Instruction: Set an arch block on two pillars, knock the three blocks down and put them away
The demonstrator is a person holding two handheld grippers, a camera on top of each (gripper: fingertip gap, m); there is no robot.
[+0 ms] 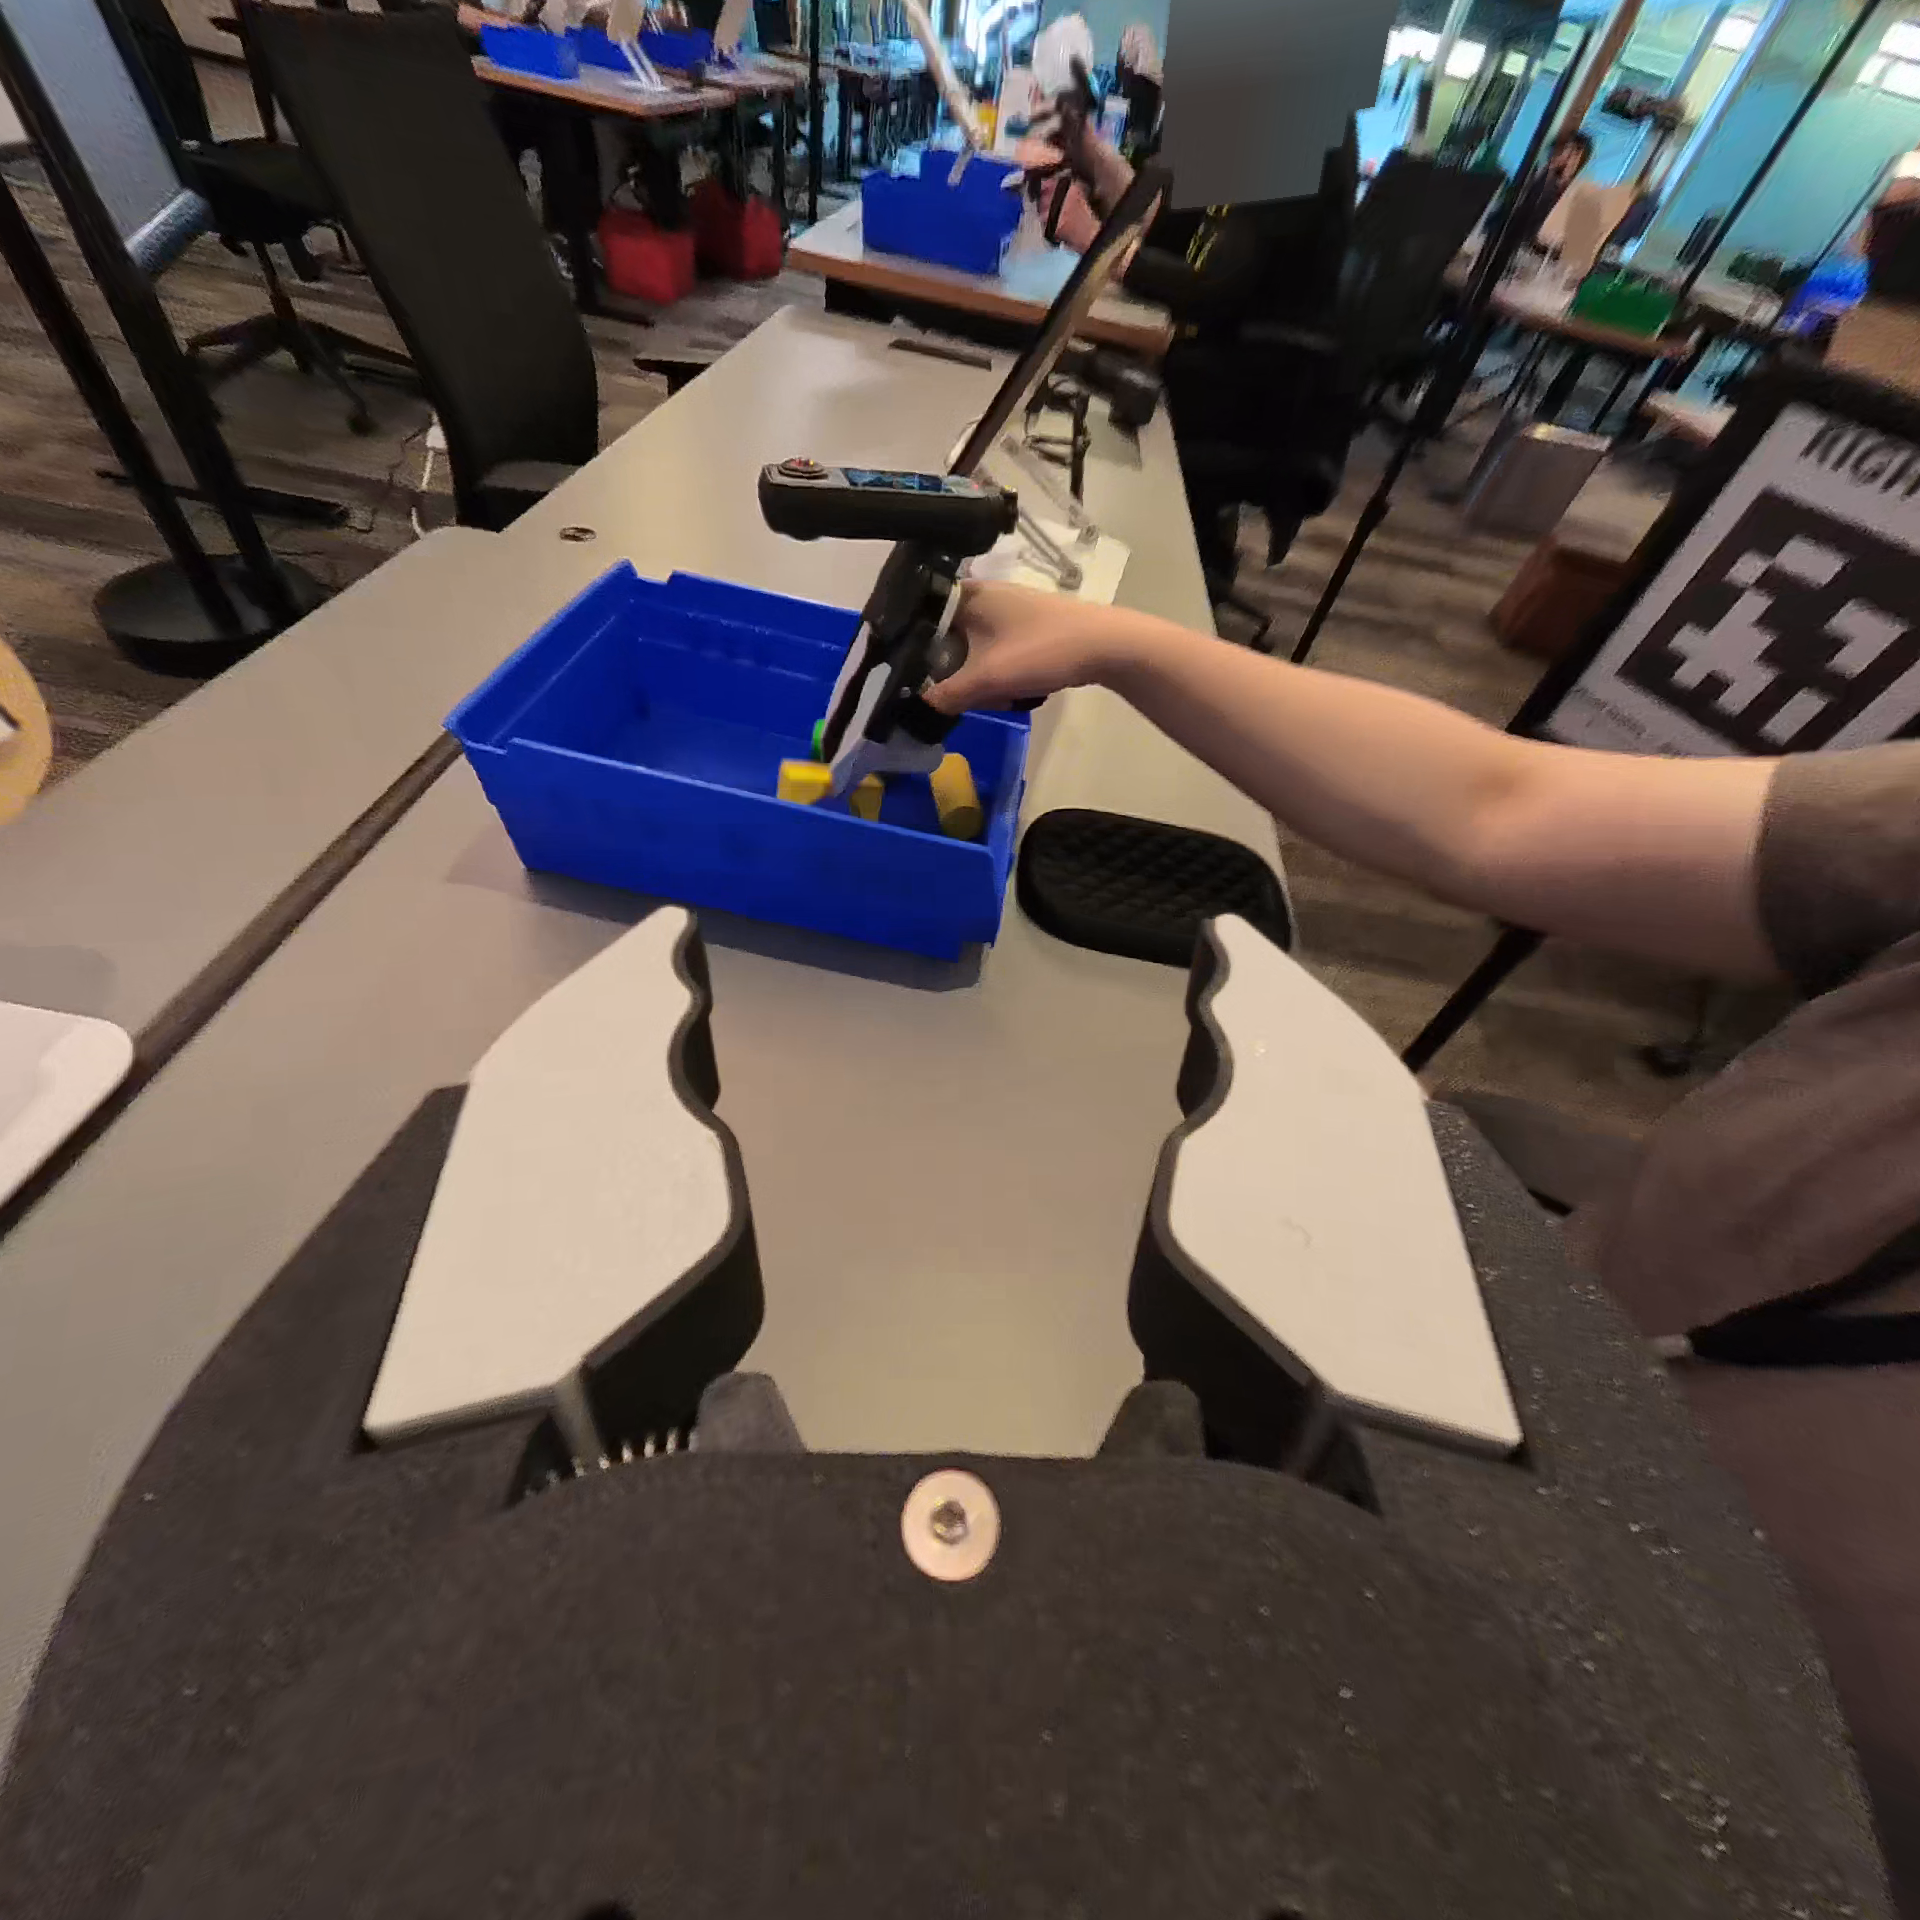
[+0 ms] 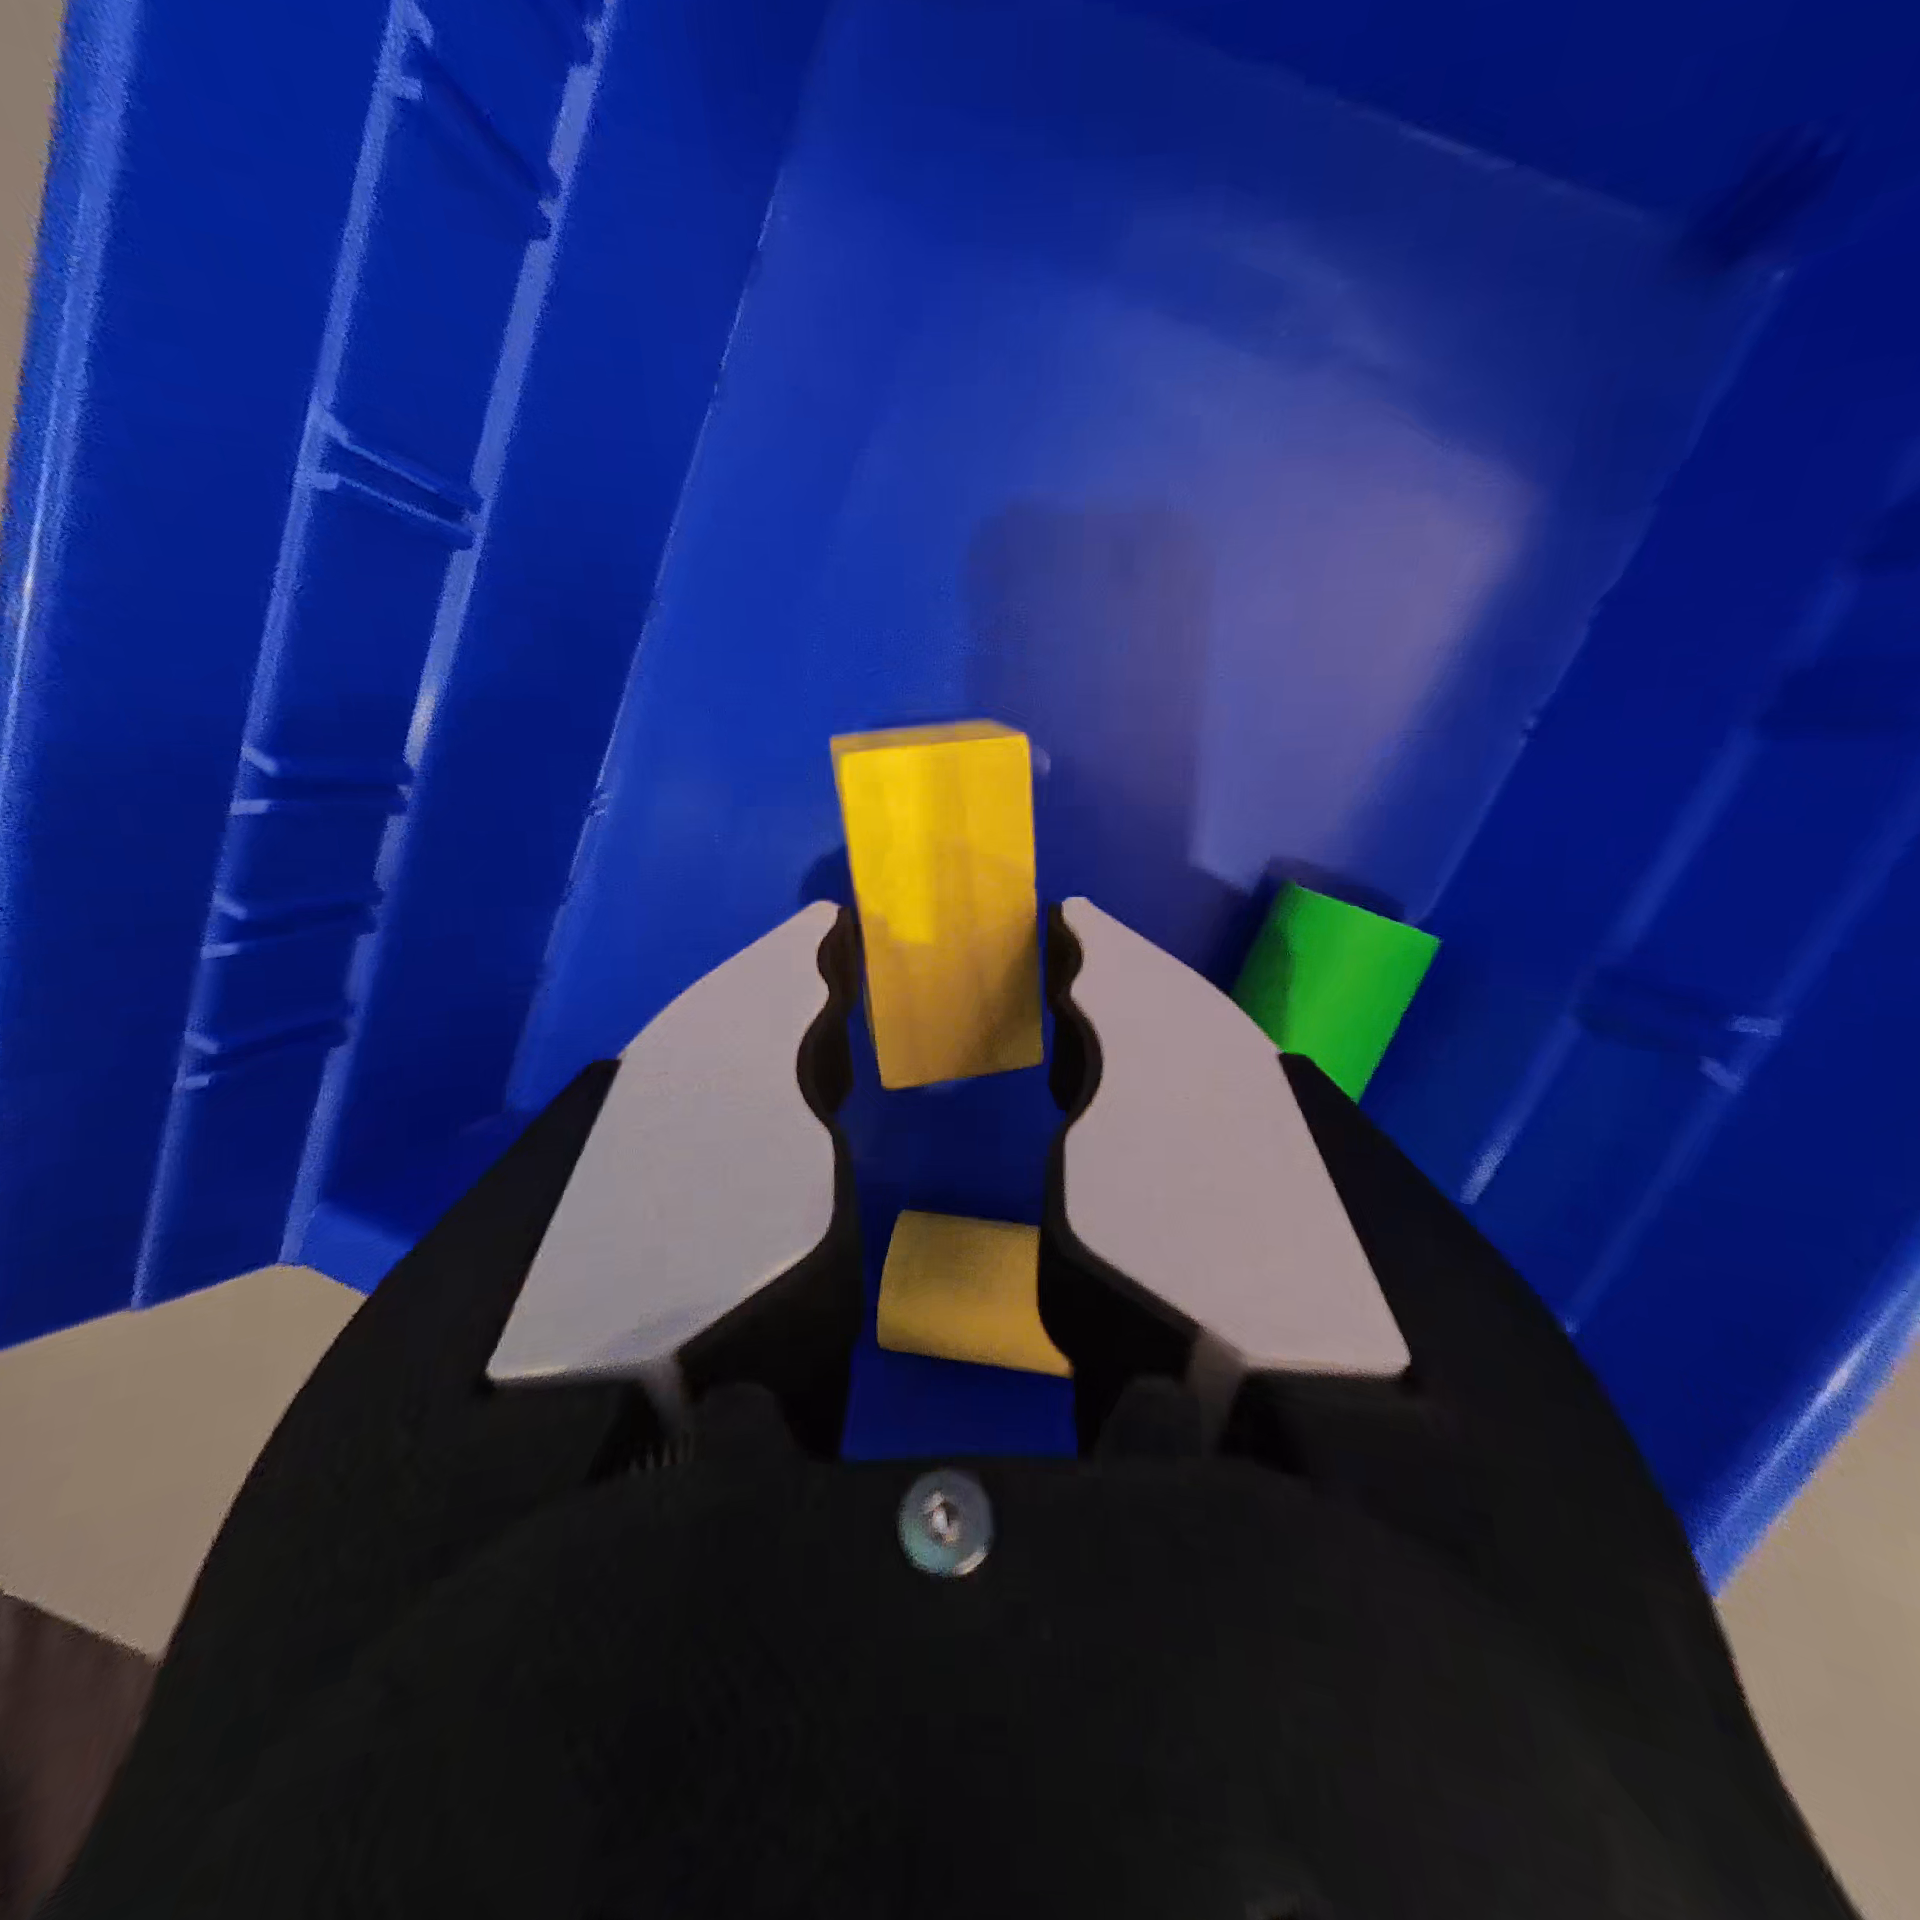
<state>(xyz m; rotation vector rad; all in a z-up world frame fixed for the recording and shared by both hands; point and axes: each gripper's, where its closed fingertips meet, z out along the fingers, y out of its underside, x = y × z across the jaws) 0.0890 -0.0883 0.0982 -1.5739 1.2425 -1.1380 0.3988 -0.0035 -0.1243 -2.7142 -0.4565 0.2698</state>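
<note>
A blue bin (image 1: 727, 842) stands on the grey table (image 1: 935, 1143). My right gripper (image 1: 842, 764) reaches down into the bin, shut on one leg of a yellow arch block (image 2: 940, 904). The pads (image 2: 831, 997) sit against the leg's sides, and the other leg shows lower between the fingers. The arch also shows in the left wrist view (image 1: 802, 779), tilted at the gripper's tip. A green block (image 2: 1330, 977) lies against the bin wall (image 2: 312, 623). A yellow cylinder (image 1: 956, 795) lies in the bin's near right corner. My left gripper (image 1: 945, 935) is wide open and empty above the table, in front of the bin.
A person's arm (image 1: 1351, 769) holds the right gripper. A black armrest pad (image 1: 1143, 883) sits at the table's right edge beside the bin. A black-and-white marker board (image 1: 1766, 603) stands at right. A white object (image 1: 52, 1070) lies at far left. Office chairs stand behind. The tips of one gripper are about 40 cm away from the tips of the other.
</note>
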